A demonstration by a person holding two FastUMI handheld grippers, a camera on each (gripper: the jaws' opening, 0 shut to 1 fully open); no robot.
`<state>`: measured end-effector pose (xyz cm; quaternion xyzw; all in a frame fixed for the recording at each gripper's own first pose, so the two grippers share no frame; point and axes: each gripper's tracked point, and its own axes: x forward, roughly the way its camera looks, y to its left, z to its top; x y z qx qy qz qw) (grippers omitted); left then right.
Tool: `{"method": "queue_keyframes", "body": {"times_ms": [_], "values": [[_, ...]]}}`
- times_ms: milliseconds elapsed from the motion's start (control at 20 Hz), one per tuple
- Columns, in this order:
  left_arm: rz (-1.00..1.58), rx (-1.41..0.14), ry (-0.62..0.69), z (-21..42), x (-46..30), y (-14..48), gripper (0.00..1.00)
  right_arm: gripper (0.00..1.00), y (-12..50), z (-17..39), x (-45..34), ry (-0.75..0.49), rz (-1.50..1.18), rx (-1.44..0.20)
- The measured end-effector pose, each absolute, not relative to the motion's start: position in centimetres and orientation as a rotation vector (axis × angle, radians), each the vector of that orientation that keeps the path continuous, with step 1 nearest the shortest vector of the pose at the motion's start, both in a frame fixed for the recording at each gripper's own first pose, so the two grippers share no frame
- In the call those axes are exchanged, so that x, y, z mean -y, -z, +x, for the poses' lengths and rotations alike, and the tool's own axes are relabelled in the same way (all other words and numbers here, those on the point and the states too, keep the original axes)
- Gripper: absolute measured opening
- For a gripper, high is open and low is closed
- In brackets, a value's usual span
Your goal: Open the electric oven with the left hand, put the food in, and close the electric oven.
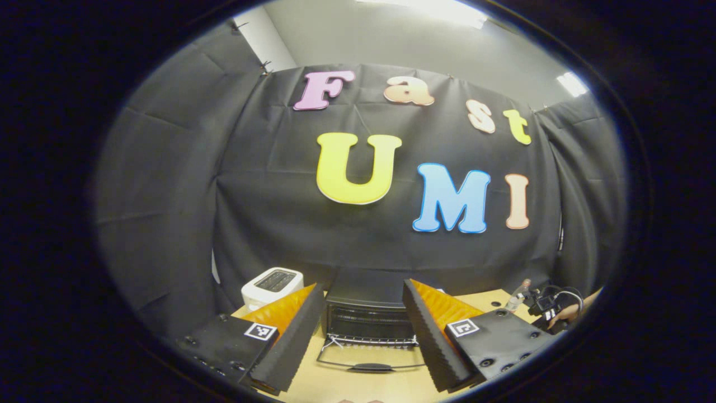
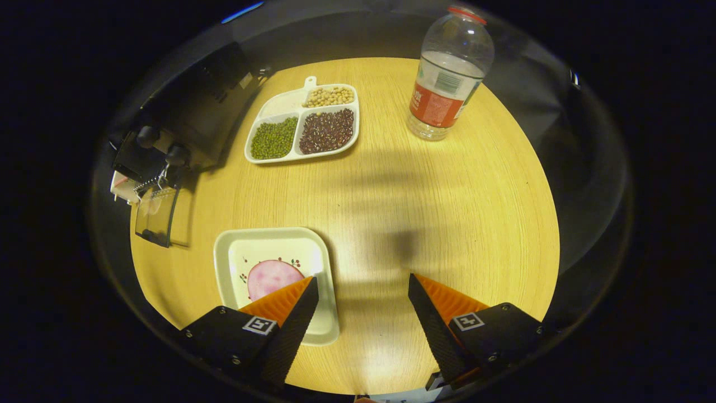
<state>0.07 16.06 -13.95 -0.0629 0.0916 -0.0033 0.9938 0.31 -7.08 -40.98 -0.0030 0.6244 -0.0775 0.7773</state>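
In the left gripper view, my left hand-held gripper (image 1: 363, 324) stands wide open at the bottom of the frame, holding nothing. The oven (image 1: 369, 316) sits dead centre between my two fingers, a little beyond their tips, on the worktop (image 1: 358, 386). Its door (image 1: 370, 358) is dropped open toward me, the handle bar lying low near the bottom edge. A white toaster (image 1: 272, 286) stands just left of the oven, behind my left finger. At the lower right of the frame my other hand-held gripper (image 1: 551, 305) shows small, with the hand (image 1: 565, 314) that holds it, and a bottle (image 1: 519, 294) is just beside it.

In the right gripper view, my right hand-held gripper (image 2: 362, 305) is also spread wide with nothing in it, hovering over the worktop (image 2: 447, 224). A square white plate (image 2: 277, 280) with a pink slice of food (image 2: 274, 278) lies at the lower left, partly under my left finger; the slice is off to the left of the gap, not between the fingers. The oven (image 2: 184, 123) is at the upper left edge, its door (image 2: 156, 215) hanging open. A divided tray of beans (image 2: 305, 123) lies at upper centre, and the bottle (image 2: 447, 75) stands upright at upper right.
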Motion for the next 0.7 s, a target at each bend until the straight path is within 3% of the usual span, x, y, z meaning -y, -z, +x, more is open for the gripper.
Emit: {"method": "queue_keyframes", "body": {"times_ms": [100, 150, 200, 250, 300, 400, 500, 550, 650, 700], "values": [[-0.127, -0.202, -0.009, -0.4, -16.9, 14.3, 0.98, 0.99, 41.6, 0.2, 6.9, 0.170, -0.017, -1.367], [-0.124, -0.210, -0.015, -0.6, -17.2, 14.8, 0.96, 0.92, 41.8, 0.3, 6.9, 0.171, -0.023, -1.371], [-0.123, -0.216, -0.020, -0.7, -17.5, 14.9, 0.95, 0.99, 42.1, 0.3, 6.7, 0.166, -0.022, -1.376], [-0.123, -0.220, -0.021, -0.8, -17.6, 15.1, 1.00, 0.96, 41.9, 0.5, 6.4, 0.166, -0.016, -1.373], [-0.123, -0.222, -0.022, -0.7, -17.7, 15.0, 0.95, 0.94, 42.2, 0.5, 6.3, 0.161, -0.019, -1.371], [-0.129, -0.221, -0.016, -0.7, -17.4, 15.0, 0.95, 0.91, 42.3, 0.7, 5.9, 0.127, -0.019, -1.366], [-0.138, -0.221, -0.006, -0.5, -16.8, 14.9, 0.90, 0.73, 42.2, 0.4, 5.6, 0.098, -0.034, -1.383], [-0.140, -0.221, 0.001, -0.5, -16.6, 14.8, 0.90, 0.72, 41.8, 0.9, 5.3, 0.092, -0.014, -1.366], [-0.134, -0.215, 0.008, -0.4, -16.2, 14.6, 0.94, 0.14, 42.7, 1.1, 5.0, 0.122, 0.018, -1.360], [-0.131, -0.211, 0.010, -0.4, -16.1, 14.4, 0.96, 0.15, 42.7, 0.8, 5.3, 0.109, 0.019, -1.369]]}}
